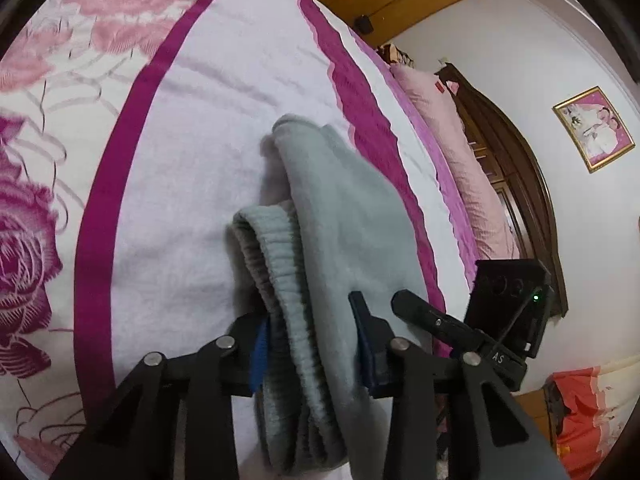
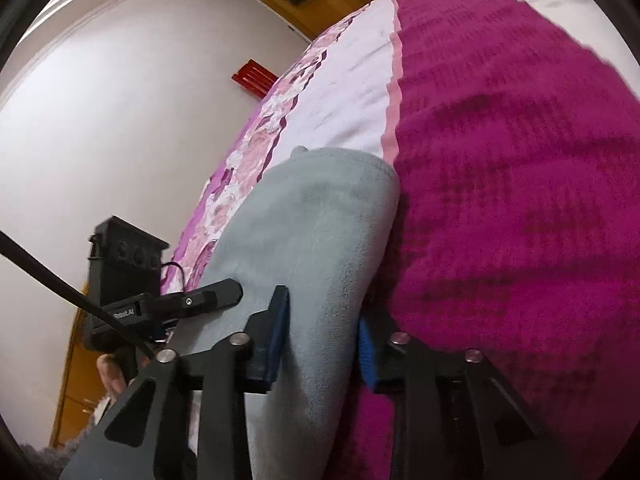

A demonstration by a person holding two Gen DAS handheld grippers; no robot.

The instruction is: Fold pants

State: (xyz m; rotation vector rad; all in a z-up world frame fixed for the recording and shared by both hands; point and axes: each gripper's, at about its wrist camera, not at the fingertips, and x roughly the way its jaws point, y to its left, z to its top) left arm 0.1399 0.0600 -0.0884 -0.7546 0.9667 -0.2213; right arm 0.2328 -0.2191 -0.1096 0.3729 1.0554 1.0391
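Note:
Grey fleece pants [image 1: 344, 208] lie folded in a narrow bundle on a white blanket with a magenta border [image 1: 192, 140]. Their ribbed waistband [image 1: 280, 264] runs toward me in the left wrist view. My left gripper [image 1: 312, 344] is shut on the waistband end, blue pads pressing both sides of the cloth. In the right wrist view the pants [image 2: 316, 216] reach away over the bed, and my right gripper [image 2: 322, 344] is shut on their near edge. The two grippers sit side by side on the same end of the bundle.
A thick magenta blanket [image 2: 520, 200] lies right beside the pants. A pink pillow [image 1: 460, 152] and a dark wooden headboard [image 1: 520, 184] stand beyond. A framed picture [image 1: 594, 128] hangs on the white wall. A hand [image 2: 112, 376] shows low at left.

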